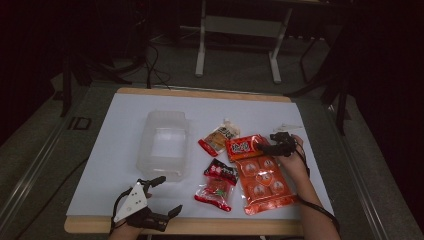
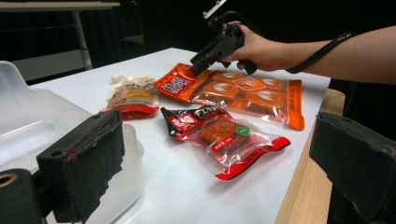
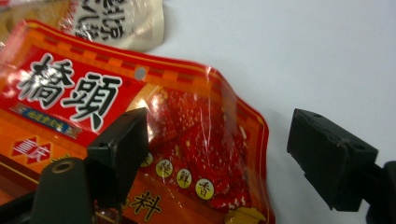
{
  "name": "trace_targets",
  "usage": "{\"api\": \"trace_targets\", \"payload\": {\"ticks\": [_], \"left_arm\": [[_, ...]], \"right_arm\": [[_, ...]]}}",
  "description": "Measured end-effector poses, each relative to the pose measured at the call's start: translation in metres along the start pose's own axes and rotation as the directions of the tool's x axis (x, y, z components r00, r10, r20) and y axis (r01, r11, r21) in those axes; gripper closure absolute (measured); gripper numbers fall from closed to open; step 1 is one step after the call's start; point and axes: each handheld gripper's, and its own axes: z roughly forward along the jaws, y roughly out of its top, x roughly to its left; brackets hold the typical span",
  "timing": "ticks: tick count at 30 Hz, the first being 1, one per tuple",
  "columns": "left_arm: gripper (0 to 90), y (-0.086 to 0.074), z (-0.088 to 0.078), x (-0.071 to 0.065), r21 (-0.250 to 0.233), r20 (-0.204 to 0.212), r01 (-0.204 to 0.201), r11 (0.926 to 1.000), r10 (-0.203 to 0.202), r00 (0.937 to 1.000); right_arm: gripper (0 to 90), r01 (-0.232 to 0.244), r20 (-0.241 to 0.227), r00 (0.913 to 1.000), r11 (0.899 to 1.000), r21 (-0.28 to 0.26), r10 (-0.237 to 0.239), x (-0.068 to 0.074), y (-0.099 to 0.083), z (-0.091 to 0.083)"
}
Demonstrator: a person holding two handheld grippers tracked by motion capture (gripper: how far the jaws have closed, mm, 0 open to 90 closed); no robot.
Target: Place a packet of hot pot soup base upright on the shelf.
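Observation:
An orange-red snack packet [image 1: 244,147] [image 3: 70,98] lies at mid-table, its lower edge over a large orange multi-pack [image 1: 264,184] [image 2: 252,95]. My right gripper [image 1: 264,147] [image 3: 222,135] is low over that packet and open: one jaw hangs above the printed face, the other above bare table, with the packet's corner between them and untouched. My left gripper [image 1: 167,196] [image 2: 224,154] stands open near the front left edge, holding nothing. A red packet [image 1: 217,185] [image 2: 224,135] lies in front of it. A tan pouch [image 1: 218,137] [image 2: 130,98] lies behind the others.
A clear plastic container [image 1: 162,145] [image 2: 28,121] stands left of the packets, right beside my left gripper. The white tabletop [image 1: 115,150] has bare room at left and along the back. A wooden edge [image 1: 200,226] runs along the front.

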Motion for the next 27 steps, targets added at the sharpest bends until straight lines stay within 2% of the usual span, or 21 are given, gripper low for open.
{"api": "trace_targets", "payload": {"ticks": [4,6,9,11,14,20,23,27], "left_arm": [[3.8,0.0,0.0,0.0,0.004,0.001,-0.001,1.0,0.001,1.0],[3.7,0.0,0.001,0.0,0.003,0.001,-0.001,1.0,0.001,1.0],[3.8,-0.001,0.001,0.0,0.008,0.001,-0.002,1.0,0.002,1.0],[3.8,-0.001,0.002,-0.001,0.011,0.002,-0.003,0.9999,0.003,1.0],[3.8,-0.001,0.002,-0.001,0.012,0.003,-0.006,0.9999,0.006,1.0],[3.8,0.0,0.002,-0.001,0.012,0.003,-0.007,0.9999,0.007,1.0],[3.7,0.0,0.002,-0.001,0.01,0.003,-0.005,0.9999,0.005,1.0],[3.8,-0.001,0.003,-0.001,0.013,0.005,-0.006,0.9999,0.006,1.0]], "right_arm": [[12.7,-0.045,-0.017,0.9988,0.999,0.02,0.046,-0.003,-0.004,0.005],[12.3,-0.048,-0.039,0.998,0.998,0.028,0.049,-0.003,-0.005,0.006],[13.7,-0.035,-0.039,0.9986,0.999,0.041,0.037,-0.001,-0.004,0.006],[18.4,-0.022,-0.033,0.9991,0.998,0.058,0.024,0.002,-0.003,0.005],[27.5,-0.028,-0.033,0.999,0.997,0.078,0.031,0.005,-0.001,0.003],[44.7,-0.029,-0.025,0.9992,0.997,0.071,0.031,0.006,-0.003,-0.001],[52.7,-0.01,-0.03,0.9995,0.997,0.077,0.013,0.009,-0.002,-0.003],[71.7,0.019,-0.041,0.9991,0.997,0.08,-0.015,0.013,0.0,-0.005]]}}
